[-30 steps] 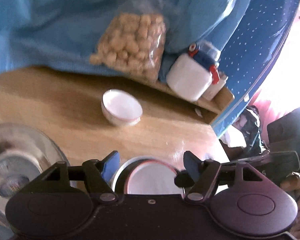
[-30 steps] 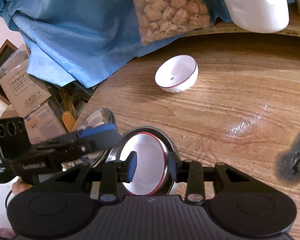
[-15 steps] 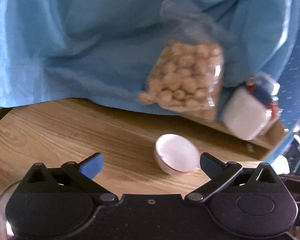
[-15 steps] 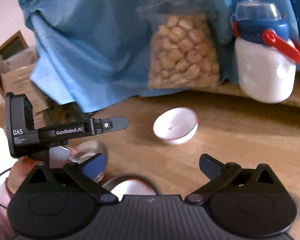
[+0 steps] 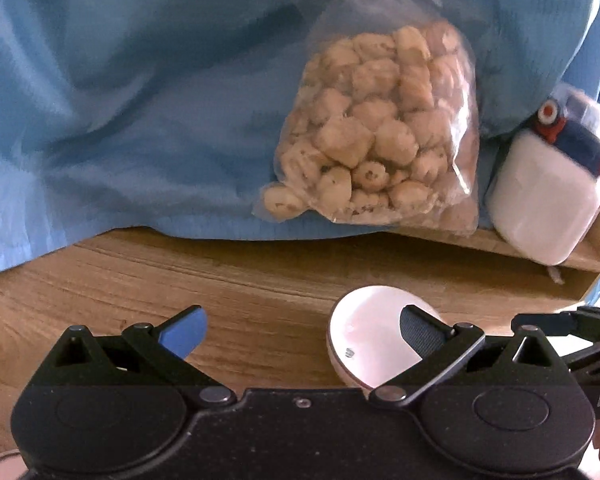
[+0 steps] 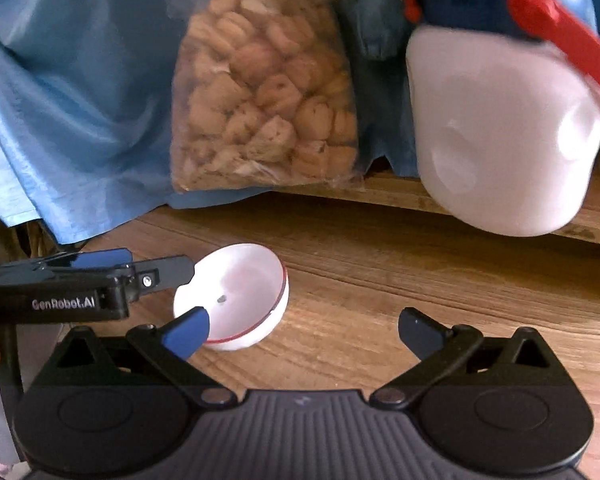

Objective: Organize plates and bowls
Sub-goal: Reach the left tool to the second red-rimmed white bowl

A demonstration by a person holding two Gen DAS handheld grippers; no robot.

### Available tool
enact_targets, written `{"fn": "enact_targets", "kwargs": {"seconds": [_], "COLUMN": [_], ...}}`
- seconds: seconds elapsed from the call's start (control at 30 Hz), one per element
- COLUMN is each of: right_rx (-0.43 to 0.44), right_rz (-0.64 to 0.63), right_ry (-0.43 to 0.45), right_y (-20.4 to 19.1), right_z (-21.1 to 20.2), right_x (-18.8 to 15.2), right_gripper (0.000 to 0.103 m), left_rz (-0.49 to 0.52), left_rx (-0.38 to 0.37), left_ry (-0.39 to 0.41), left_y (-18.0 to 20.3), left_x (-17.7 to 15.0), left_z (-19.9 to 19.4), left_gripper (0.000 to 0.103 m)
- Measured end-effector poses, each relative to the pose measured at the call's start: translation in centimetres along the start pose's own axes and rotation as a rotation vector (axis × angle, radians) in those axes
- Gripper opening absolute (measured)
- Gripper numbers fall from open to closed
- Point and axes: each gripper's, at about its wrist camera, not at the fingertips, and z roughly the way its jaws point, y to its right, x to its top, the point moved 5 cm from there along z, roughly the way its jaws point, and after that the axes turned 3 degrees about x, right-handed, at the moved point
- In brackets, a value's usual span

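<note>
A small white bowl (image 6: 240, 292) with a thin red rim stands upright on the wooden table (image 6: 380, 280). My right gripper (image 6: 304, 330) is open wide just in front of it, its blue left finger overlapping the bowl's near edge. My left gripper (image 5: 300, 330) is also open wide with nothing between its pads. In its view the bowl (image 5: 364, 340) lies partly behind its dark right finger. In the right wrist view the left gripper (image 6: 140, 264) reaches in from the left, one finger close to the bowl's left rim. I cannot tell whether it touches.
A clear bag of puffed snacks (image 5: 380, 140) leans on a blue cloth (image 5: 140, 100) behind the bowl. A white jug (image 6: 500, 132) with a blue lid and red handle stands on a raised wooden board at the right.
Both grippers have opened wide and come forward from the stacked plate and metal dish to the small white bowl. The plate has dropped out of view.
</note>
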Motion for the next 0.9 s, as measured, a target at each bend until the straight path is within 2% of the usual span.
{"fn": "enact_targets", "kwargs": {"seconds": [0.2, 0.37, 0.6, 0.77, 0.87, 0.9], "right_rx": [0.004, -0.006, -0.011, -0.017, -0.002, 0.002], "right_rz": [-0.031, -0.040, -0.050, -0.060, -0.048, -0.045], "right_ry": [-0.005, -0.005, -0.018, -0.020, -0.022, -0.020], "right_y": [-0.1, -0.2, -0.4, -0.7, -0.8, -0.8], "right_z": [1.5, 1.8, 2.1, 2.3, 2.8, 2.8], "right_x": [-0.1, 0.0, -0.1, -0.2, -0.1, -0.1], "right_gripper": [0.103, 0.102, 0.096, 0.084, 0.075, 0.070], "left_rz": [0.046, 0.058, 0.039, 0.027, 0.011, 0.003], "left_rx": [0.048, 0.060, 0.061, 0.038, -0.002, -0.017], "left_ry": [-0.040, -0.041, -0.053, -0.068, -0.079, -0.084], "left_y": [0.0, 0.0, -0.3, -0.4, -0.4, -0.4], "left_x": [-0.3, -0.6, -0.7, -1.0, -1.2, -1.3], "left_z": [1.1, 1.3, 2.3, 2.8, 3.1, 3.3], "left_gripper": [0.102, 0.102, 0.098, 0.089, 0.075, 0.067]}}
